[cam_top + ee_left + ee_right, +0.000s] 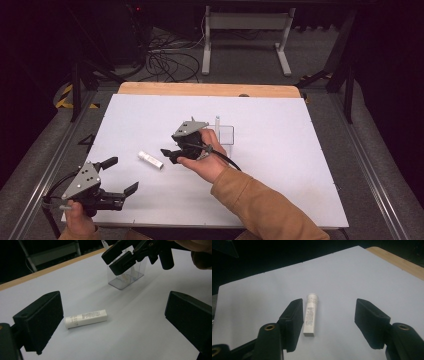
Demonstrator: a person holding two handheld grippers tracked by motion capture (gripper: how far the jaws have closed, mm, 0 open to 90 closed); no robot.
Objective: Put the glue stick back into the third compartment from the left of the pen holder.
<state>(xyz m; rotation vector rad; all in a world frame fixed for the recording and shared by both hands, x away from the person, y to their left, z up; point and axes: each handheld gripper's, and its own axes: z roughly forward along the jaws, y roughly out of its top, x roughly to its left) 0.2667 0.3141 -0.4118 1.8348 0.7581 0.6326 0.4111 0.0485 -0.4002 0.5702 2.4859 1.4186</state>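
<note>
My right hand (204, 159) reaches in from the lower right, forearm in a tan sleeve (260, 205) angled across the white table (300, 165), wrist bent so the right gripper (169, 154) points toward my left, low over the surface near the middle. Its jaws stand spread apart with nothing pinched between them; in the right gripper view the white tube (311, 314) lies flat on the table between and just past the tips, closer to the jaw on the left of that view, and I cannot tell whether that jaw touches it. From above, the tube sits just left of the right gripper's tips, lying at a slant. My left hand (79, 220) sits at the near left corner of the table, holding the left gripper (121, 176) roughly level and pointing to the right, its jaws also spread wide and empty, well apart from the tube. Behind my right hand stands a clear plastic box (226, 134), seen past the right gripper in the left gripper view.
</note>
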